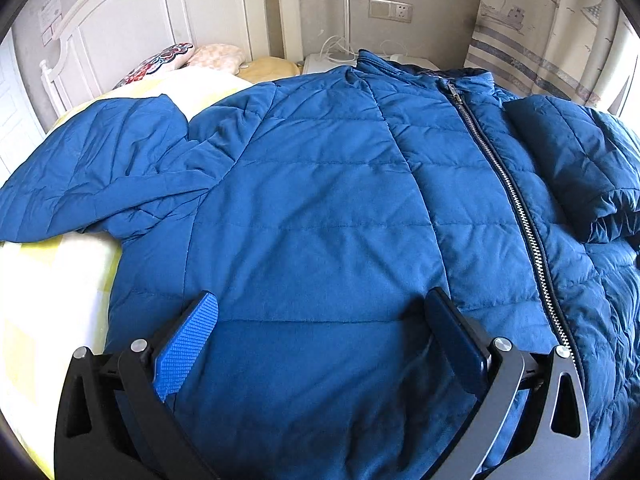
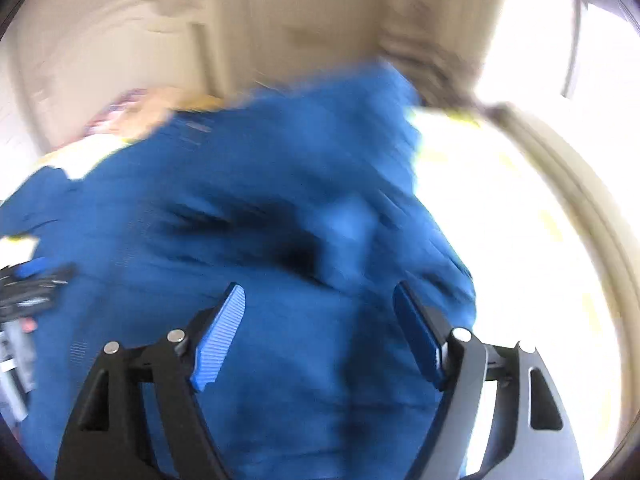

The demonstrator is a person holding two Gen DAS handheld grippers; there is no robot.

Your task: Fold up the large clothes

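Observation:
A large blue quilted jacket (image 1: 320, 200) lies front up on the bed, zipper (image 1: 516, 200) closed and running down its right side. Its left sleeve (image 1: 92, 172) stretches out to the left; the right sleeve (image 1: 576, 160) is folded across the chest. My left gripper (image 1: 320, 304) is open and empty, just above the jacket's lower hem. The right wrist view is motion-blurred: my right gripper (image 2: 320, 296) is open and empty over the jacket (image 2: 260, 208). The left gripper (image 2: 28, 280) shows at that view's left edge.
The bed has a yellow and white sheet (image 1: 40, 280) and a white headboard (image 1: 160, 12). Pillows (image 1: 192, 60) lie at the head. A white bedside unit (image 1: 328, 62) and a curtain (image 1: 552, 32) stand behind. Bare sheet (image 2: 500, 220) lies right of the jacket.

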